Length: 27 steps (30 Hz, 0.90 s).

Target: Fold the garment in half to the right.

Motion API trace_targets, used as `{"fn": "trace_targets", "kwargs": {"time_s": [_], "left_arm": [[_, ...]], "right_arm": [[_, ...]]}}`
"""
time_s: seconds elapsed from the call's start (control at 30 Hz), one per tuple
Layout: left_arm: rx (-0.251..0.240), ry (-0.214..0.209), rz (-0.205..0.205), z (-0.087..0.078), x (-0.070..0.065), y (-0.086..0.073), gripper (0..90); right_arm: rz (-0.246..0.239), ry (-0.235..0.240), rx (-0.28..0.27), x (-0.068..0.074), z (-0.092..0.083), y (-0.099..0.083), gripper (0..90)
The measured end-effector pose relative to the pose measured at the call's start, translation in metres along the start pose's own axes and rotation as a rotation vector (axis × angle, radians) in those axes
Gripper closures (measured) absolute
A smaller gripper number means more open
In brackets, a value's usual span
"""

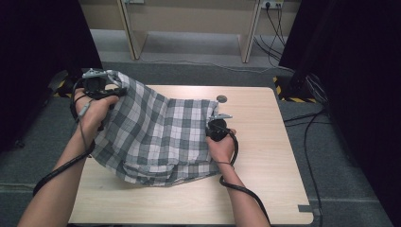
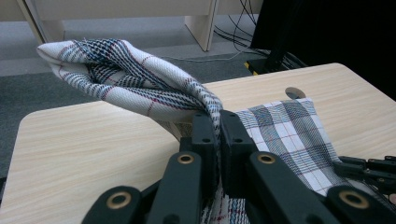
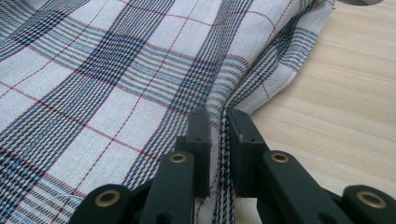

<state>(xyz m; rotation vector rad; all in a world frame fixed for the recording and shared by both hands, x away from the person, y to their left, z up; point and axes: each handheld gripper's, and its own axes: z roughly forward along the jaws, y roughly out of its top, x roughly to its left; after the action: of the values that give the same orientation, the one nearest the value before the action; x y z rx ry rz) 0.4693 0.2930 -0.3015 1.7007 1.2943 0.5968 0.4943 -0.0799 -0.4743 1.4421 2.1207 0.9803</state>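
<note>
So both grippers are pinching the plaid cloth (image 1: 156, 137) right now: the left gripper (image 2: 214, 133) has its jaws pressed together on a bunched corner lifted off the wooden table (image 1: 265, 156), and the right gripper (image 3: 219, 140) is clamped on the right-hand edge lying near the tabletop. My worry: each bite looks thin, so pulling the two apart could yank the fabric free.

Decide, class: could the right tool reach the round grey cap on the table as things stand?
Probably not yet: the right tool is shut on the checked cloth. The cap lies just beyond, uncovered.
</note>
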Motion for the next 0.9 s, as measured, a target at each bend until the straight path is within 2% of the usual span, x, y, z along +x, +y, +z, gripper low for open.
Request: {"fn": "trace_targets", "kwargs": {"time_s": [0.9], "left_arm": [[-0.010, 0.019, 0.010, -0.007, 0.004, 0.008, 85.7]], "right_arm": [[-0.008, 0.015, -0.007, 0.016, 0.007, 0.003, 80.2]]}}
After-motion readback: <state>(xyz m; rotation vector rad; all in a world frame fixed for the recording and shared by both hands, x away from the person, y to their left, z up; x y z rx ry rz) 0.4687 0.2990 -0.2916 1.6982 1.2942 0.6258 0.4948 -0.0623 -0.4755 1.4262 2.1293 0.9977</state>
